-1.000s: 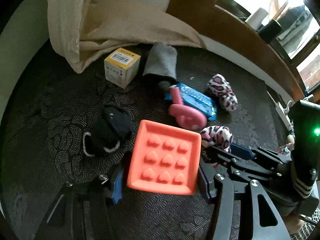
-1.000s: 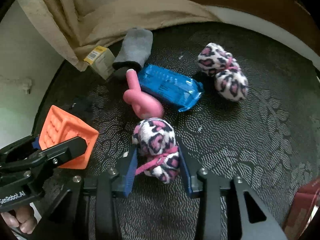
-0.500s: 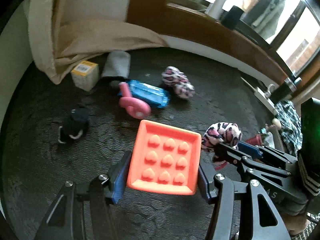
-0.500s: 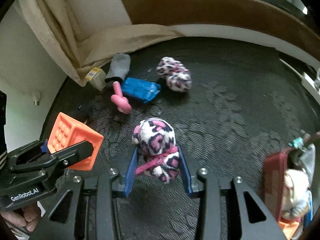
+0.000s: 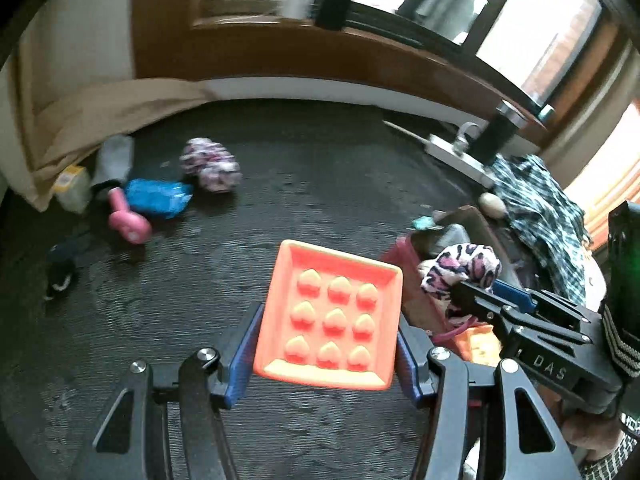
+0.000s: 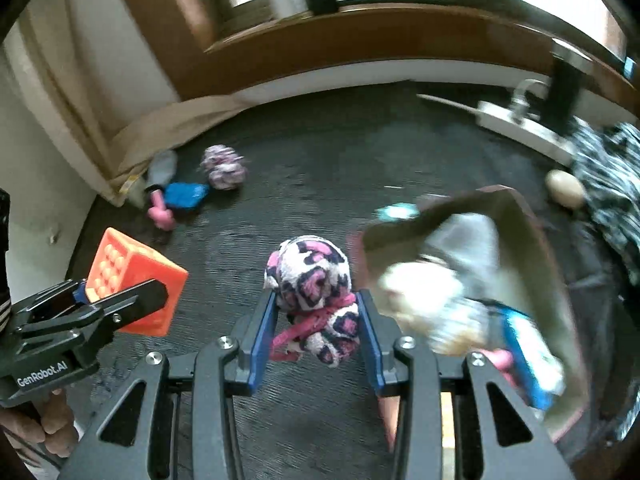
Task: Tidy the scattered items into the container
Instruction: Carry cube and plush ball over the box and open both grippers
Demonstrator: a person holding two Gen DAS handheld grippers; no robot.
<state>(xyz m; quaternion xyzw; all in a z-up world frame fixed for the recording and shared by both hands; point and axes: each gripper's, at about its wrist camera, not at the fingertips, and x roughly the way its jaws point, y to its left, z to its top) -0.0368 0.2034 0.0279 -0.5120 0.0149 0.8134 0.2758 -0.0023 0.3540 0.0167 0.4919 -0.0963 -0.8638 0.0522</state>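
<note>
A dark patterned carpet (image 5: 328, 176) fills the floor, bounded at the far side by a white skirting strip and a brown wooden window ledge (image 6: 400, 36) under bright panes. A beige curtain (image 5: 100, 112) pools on the carpet at the far left corner. To the right lie a checked cloth (image 5: 548, 204) and a white power strip (image 6: 524, 130).

The container (image 6: 532, 248), a reddish box with an open top, stands on the carpet at the right, already holding several blurred soft things, among them a pale one and a blue one.

Two grippers are in view. The left gripper (image 5: 326, 340) has its blue pads pressed against both sides of one orange square mould (image 5: 332, 316) with nine heart-shaped bumps, held above the carpet just left of the container. The right gripper (image 6: 318, 330) is closed around one leopard-print sock bundle (image 6: 316, 296), pink, black and white, held in the air just beside the container's near-left rim.

A second leopard bundle (image 5: 212, 166) lies on the carpet near the curtain. Close to it sit one blue packet (image 5: 158, 198), one pink toy (image 5: 128, 226), one grey sock (image 5: 112, 162) and one small yellow-topped box (image 5: 72, 188). One black item (image 5: 60, 268) lies apart at the far left. One pale egg-shaped thing (image 6: 566, 188) rests beside the checked cloth.
</note>
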